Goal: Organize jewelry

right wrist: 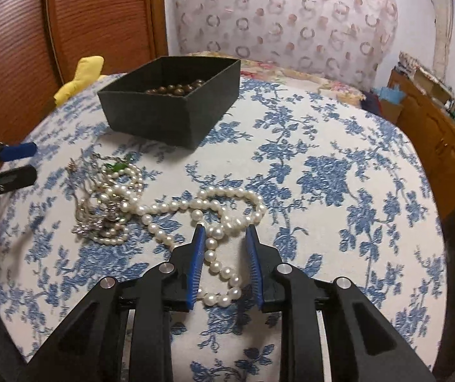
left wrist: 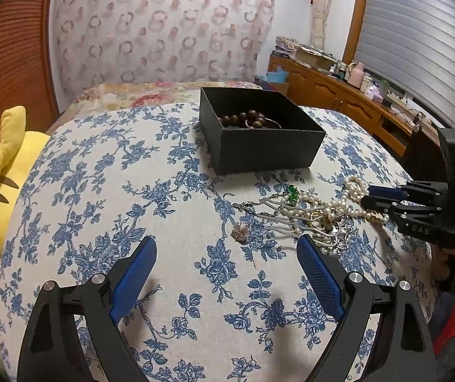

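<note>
Pearl necklace (right wrist: 214,210) sprawls looped on the cloth, tangled into a jewelry pile (right wrist: 103,197); brown beads (right wrist: 176,89) sit in the black box (right wrist: 170,117).

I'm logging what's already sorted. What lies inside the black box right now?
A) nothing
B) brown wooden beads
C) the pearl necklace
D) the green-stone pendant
B: brown beads sit in the box, while the pearls and the green pendant still lie on the cloth.

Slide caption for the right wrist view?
Right gripper, jaws open, straddles the pearl necklace on the floral cloth, black box behind.
</note>
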Motion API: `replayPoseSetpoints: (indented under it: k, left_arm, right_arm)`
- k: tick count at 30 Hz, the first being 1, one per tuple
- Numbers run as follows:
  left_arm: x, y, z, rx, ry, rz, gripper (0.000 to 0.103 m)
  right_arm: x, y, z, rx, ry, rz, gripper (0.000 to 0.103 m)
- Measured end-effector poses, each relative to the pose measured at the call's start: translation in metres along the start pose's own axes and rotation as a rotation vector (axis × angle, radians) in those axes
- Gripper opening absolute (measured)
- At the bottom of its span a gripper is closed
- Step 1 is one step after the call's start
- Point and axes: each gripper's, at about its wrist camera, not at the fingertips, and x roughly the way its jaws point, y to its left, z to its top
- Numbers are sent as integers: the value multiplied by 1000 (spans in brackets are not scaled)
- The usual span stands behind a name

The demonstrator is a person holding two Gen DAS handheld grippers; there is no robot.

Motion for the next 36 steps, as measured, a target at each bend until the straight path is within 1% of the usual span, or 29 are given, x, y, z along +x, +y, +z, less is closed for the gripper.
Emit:
replayPoseSetpoints:
  k: [2, 3, 4, 7, 12, 16, 20, 23, 27, 29, 30, 32, 33, 34, 35, 36]
  left_arm:
    - [0, -1, 0, 5, 1, 0, 86]
    - [1, -1, 0, 7, 1, 0, 86]
    - [0, -2, 0, 8, 1, -1, 86]
    - [-1, -3, 0, 11, 3, -1, 86]
    - [0, -3, 2, 6, 2, -11, 86]
    - [4, -6, 7, 3, 5, -44, 86]
    - [11, -12, 13, 5, 24, -94, 71]
    - [21, -14, 18, -7, 47, -129, 64]
    - [33, -16, 21, -28, 76, -166, 57]
    - [38, -16, 22, -40, 89, -179, 50]
    - [40, -15, 23, -48, 92, -184, 49]
    - [43, -14, 24, -63, 99, -194, 39]
    - [44, -13, 25, -73, 101, -199, 38]
    - [44, -13, 25, -79, 100, -201, 34]
    - [45, -13, 25, -83, 97, -203, 26]
    - [44, -13, 26, -81, 94, -198, 23]
  right_arm:
    - [1, -1, 2, -1, 0, -1, 27]
    - [2, -1, 3, 0, -1, 9, 16]
    - [2, -2, 3, -3, -1, 4, 9]
    - [0, -7, 2, 2, -13, -1, 8]
    - [-29, -24, 9, 26, -108, -60, 8]
    - [-53, -32, 19, 21, -168, -91, 8]
    - [-65, -39, 24, 21, -202, -101, 8]
    - [-67, -37, 23, 17, -208, -98, 8]
    - [-69, -34, 24, 9, -221, -101, 8]
    - [-72, -33, 24, 6, -229, -95, 8]
    - [-74, -33, 25, 3, -232, -95, 8]
    - [-74, -32, 26, 0, -234, -93, 8]
    - [-74, -32, 26, 0, -235, -91, 8]
    - [-74, -31, 26, -1, -236, -89, 8]
    - [-74, -31, 26, -2, -237, -88, 8]
    - [-74, -30, 26, -1, -237, -86, 8]
